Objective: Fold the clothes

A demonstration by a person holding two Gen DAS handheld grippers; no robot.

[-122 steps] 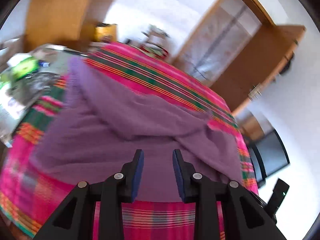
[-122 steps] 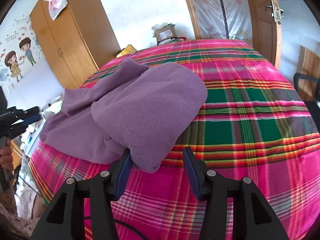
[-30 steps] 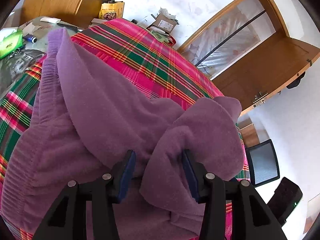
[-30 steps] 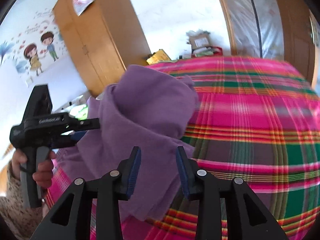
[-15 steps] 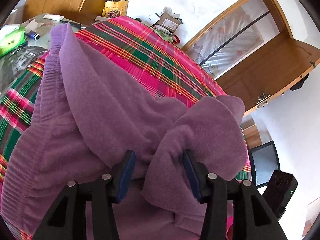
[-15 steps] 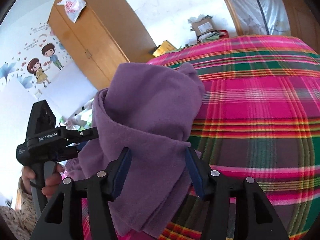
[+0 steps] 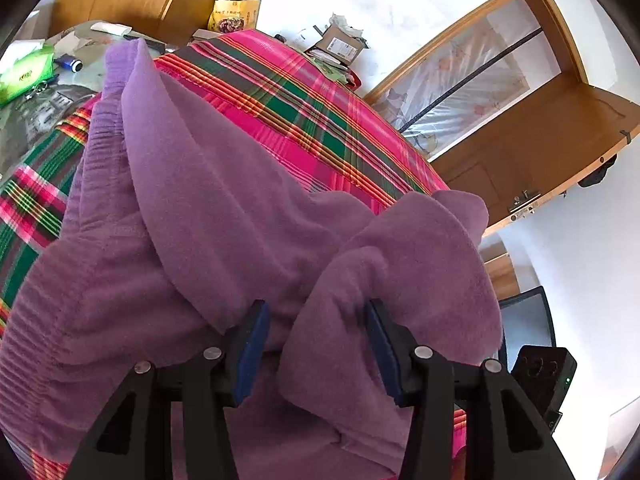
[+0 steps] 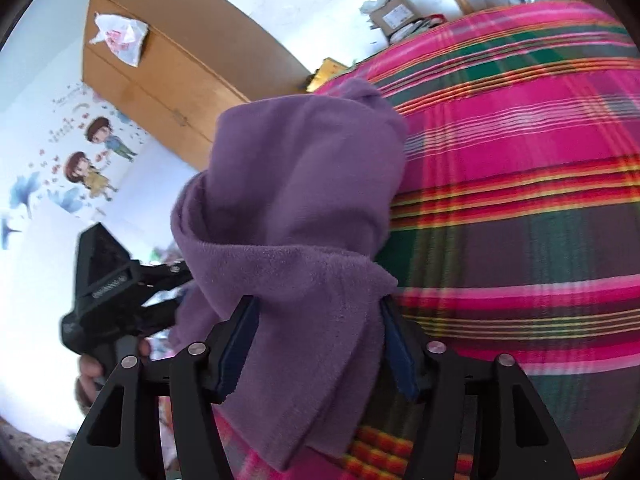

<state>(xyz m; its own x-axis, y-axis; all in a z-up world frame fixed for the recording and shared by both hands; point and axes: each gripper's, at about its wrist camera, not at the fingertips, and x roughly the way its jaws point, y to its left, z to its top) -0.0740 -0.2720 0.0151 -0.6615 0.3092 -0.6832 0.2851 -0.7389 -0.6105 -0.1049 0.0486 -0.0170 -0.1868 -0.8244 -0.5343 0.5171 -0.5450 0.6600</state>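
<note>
Purple fleece garment [image 7: 224,208] lying bunched on the plaid bedspread [image 7: 320,116], seen from both tools. Your left tool [image 7: 316,340] stands with its jaws fairly wide, and a thick roll of fleece fills the gap between them; the pads flank the cloth, but whether they actually pinch it you cannot tell from this view. Your right tool [image 8: 320,340] likewise has its jaws spread, with a draped fold of the same garment [image 8: 296,200] hanging through the gap and down past the fingers, lifted clear of the bedspread [image 8: 520,200] beneath.

Relative to the garment, both tools sit at its near end (the left tool [image 8: 120,300] shows at the garment's left side in the right wrist view, a hand [image 8: 90,372] on its grip). The garment's long axis runs away from the tools toward the ribbed hem at its far end, near the cluttered desk [image 7: 52,92]. Any fold to come turns on this: the cloth lies ahead of both tools, each holding one side of the near edge, neither clearly nearer.
</note>
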